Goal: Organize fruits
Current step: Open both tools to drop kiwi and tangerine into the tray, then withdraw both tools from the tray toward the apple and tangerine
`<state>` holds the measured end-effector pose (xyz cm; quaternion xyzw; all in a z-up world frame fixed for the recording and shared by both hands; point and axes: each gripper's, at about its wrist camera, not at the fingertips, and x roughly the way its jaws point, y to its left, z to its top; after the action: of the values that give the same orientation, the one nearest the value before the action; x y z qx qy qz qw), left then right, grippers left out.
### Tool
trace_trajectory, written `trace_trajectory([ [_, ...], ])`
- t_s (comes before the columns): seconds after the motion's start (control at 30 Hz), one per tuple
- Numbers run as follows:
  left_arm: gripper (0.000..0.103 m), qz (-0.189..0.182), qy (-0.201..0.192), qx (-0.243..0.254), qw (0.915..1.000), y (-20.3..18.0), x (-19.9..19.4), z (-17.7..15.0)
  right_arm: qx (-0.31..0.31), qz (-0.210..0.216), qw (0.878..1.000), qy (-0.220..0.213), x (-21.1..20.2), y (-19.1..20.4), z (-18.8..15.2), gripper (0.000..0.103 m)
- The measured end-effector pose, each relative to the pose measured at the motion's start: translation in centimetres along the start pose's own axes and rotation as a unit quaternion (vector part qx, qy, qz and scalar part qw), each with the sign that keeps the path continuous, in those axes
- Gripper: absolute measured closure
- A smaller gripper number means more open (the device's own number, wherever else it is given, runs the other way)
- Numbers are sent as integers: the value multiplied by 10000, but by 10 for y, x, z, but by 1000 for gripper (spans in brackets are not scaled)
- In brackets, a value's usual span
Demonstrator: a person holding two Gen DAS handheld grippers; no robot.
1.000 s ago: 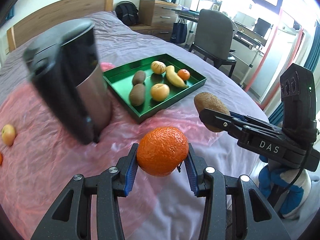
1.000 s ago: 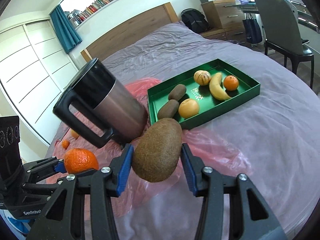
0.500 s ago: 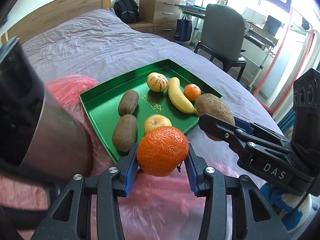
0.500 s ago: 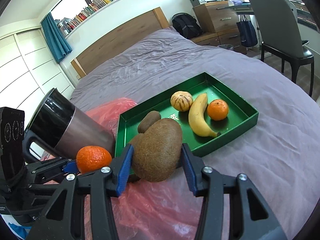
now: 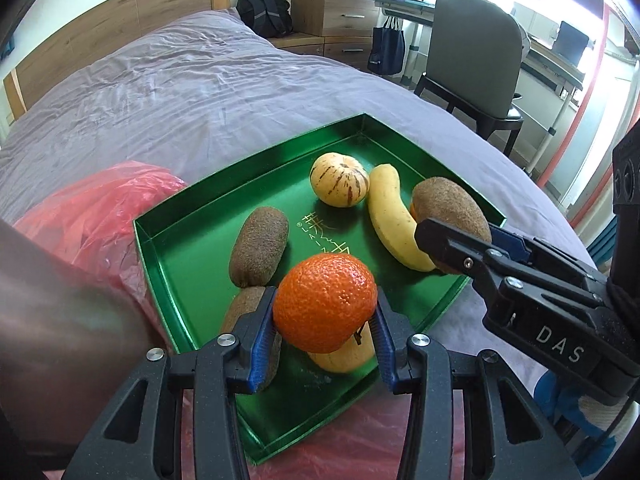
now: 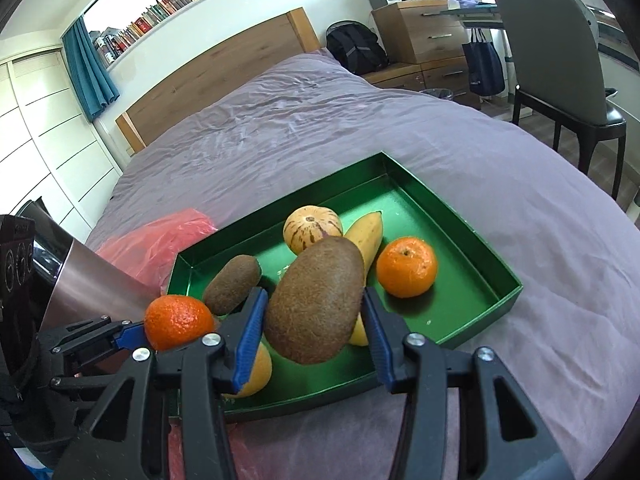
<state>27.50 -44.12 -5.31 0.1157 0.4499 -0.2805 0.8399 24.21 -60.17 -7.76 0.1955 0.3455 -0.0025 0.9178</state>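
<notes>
My left gripper (image 5: 324, 344) is shut on a mandarin (image 5: 326, 302) and holds it above the near part of the green tray (image 5: 176, 216). My right gripper (image 6: 314, 336) is shut on a large kiwi (image 6: 316, 300) above the tray (image 6: 472, 236); it also shows in the left wrist view (image 5: 448, 208). In the tray lie two kiwis (image 5: 260, 246), a striped melon (image 5: 339, 179), a banana (image 5: 394, 216), a second mandarin (image 6: 406, 267) and a yellow fruit (image 5: 344, 354) partly hidden under the held fruit.
A steel mug (image 6: 76, 276) stands at the tray's left on a red plastic bag (image 5: 92, 208). The tray rests on a purple bed (image 5: 192, 80). A chair (image 6: 560, 60) and drawers (image 6: 424, 32) stand beyond the bed at right.
Both grippers have moved forward over the tray with their fruit still held. The tray and its fruit now fill more of both views; the mug has slid off to the left.
</notes>
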Motion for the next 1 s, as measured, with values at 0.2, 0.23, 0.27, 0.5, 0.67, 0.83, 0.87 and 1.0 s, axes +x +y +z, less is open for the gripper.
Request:
trace_trajectory([
  [0.2,64,73,56,84,9999,-4,17,7,86,-38,9999,89,19,-8,1,37],
  [0.23,63,91,63,107,9999,-5,18,9,111,-34,9999,118,22,-9,0,37],
  [0.27,63,126,80,125,9998,-5,21,11,139,-29,9998,144,25,-10,0,37],
  [0.5,61,175,187,-110,9996,7,25,12,157,17,9997,202,30,-13,5,35],
  [0.67,49,208,110,-105,9997,5,14,10,201,-64,9994,272,27,-14,4,34],
  [0.83,48,216,95,-104,9997,3,-1,4,228,-132,9993,262,19,-12,6,25],
  [0.87,48,205,86,-87,9997,2,-5,2,240,-148,9993,261,17,-12,6,25],
  [1.0,48,169,23,21,9999,-5,-24,-7,331,-163,9990,232,5,-13,5,25],
])
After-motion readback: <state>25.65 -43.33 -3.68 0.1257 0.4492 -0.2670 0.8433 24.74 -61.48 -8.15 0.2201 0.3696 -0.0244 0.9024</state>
